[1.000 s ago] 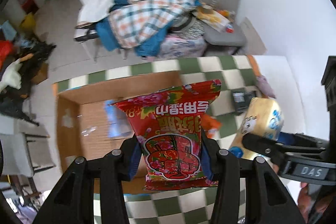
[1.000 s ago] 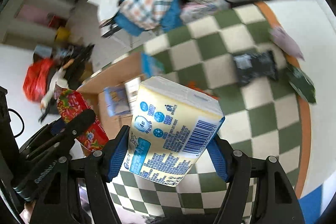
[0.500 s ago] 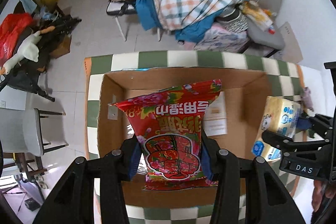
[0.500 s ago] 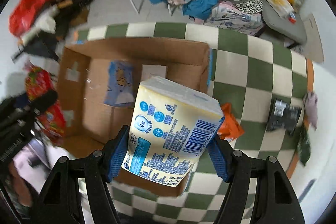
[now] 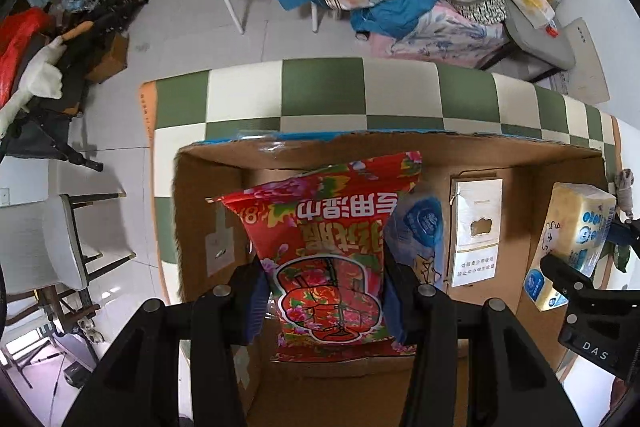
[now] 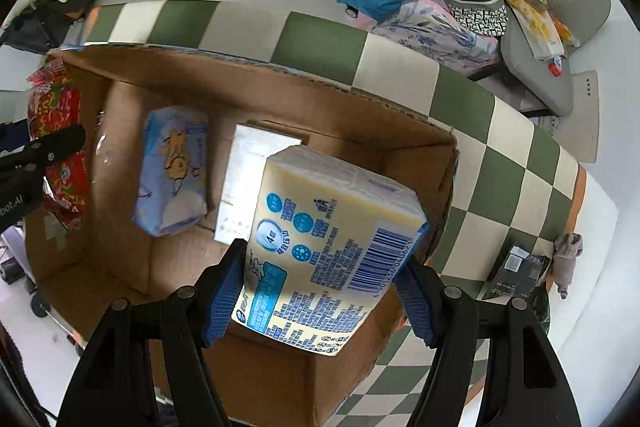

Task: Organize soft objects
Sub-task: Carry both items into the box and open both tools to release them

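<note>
So both hands are loaded and hanging over the open cardboard box [image 5: 400,147] that's sitting on the green-and-cream checkered table [image 5: 320,91]. The left gripper [image 5: 324,303] is squeezing a red wet-wipes pack [image 5: 332,247] between its blue pads, jaws closed in to about the width of the pack. The right gripper [image 6: 320,291] is doing the same with a yellow tissue pack [image 6: 328,251], clamped across its lower half.

Looks to me like the drop-off step: carrying is done, release isn't. Inside the box there's already a light blue tissue pack [image 6: 172,171] and a flat white box [image 6: 248,179] lying on the bottom, side by side. The red pack is hanging over the left end, the yellow one over the right end near the box wall.

Orientation: the red pack's long axis is running away from the left gripper, printed face toward the camera, text upside down in that view. The yellow pack's long axis is also pointing forward out of the right gripper, tilted a bit to the left, barcode side facing the camera.

Next move, I'd guess: lower each one into the free floor space beside the stuff already there, then open the jaws. Soft packs, so they may flop on release.

A black packet [image 6: 516,267] and a grey cloth [image 6: 568,255] are waiting out on the table.
</note>
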`<state>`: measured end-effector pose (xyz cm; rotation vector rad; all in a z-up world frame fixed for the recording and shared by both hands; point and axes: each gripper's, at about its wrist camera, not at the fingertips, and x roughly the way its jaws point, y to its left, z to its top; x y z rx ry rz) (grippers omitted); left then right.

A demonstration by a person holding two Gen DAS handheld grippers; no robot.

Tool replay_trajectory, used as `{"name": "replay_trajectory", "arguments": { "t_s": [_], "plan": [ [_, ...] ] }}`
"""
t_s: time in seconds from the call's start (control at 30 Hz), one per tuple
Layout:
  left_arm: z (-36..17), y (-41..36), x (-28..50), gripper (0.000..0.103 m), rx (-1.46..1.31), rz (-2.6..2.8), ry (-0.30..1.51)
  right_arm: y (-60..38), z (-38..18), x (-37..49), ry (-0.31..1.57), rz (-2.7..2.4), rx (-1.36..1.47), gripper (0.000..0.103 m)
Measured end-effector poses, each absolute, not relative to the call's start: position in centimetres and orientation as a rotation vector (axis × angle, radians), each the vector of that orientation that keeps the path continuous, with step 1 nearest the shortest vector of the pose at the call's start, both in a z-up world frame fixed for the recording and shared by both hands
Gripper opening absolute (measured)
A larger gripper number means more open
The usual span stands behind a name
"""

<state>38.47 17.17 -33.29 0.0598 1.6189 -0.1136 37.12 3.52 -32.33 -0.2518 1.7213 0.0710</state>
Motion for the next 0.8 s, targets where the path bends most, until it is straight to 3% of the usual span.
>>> {"name": "replay_trajectory", "arguments": {
  "t_s": [0.17,0.2,0.23,0.43,0.5,0.57,0.63,0.8],
  "plan": [
    [-34.3,17.4,39.5,0.047,0.001,-0.112,1.693,3.7,-33.5,37.6,1.753,0.052,-0.262,0.076],
    [-34.2,17.4,39.6,0.048,-0.014,-0.117,1.69,3.7,-33.4,37.6,1.747,0.046,-0.266,0.081],
    [-34.0,17.4,39.6,0.054,-0.019,-0.121,1.684,3.8,-33.4,37.6,1.74,0.043,-0.269,0.087],
    [-32.5,17.2,39.0,0.069,-0.023,-0.143,1.644,3.5,-32.1,37.4,1.717,0.038,-0.212,0.09],
    [-31.8,17.1,38.5,0.077,-0.014,-0.137,1.618,3.5,-31.6,37.1,1.711,0.04,-0.197,0.096],
    [-31.4,17.4,38.1,0.092,-0.019,-0.127,1.599,3.5,-31.2,36.7,1.703,0.039,-0.184,0.098],
    [-31.1,17.6,37.5,0.1,-0.015,-0.102,1.592,3.6,-30.7,36.1,1.697,0.043,-0.159,0.099],
    [-29.8,17.9,35.3,0.1,-0.03,-0.071,1.536,3.4,-30.1,34.1,1.666,0.029,-0.106,0.103]
  ]
}}
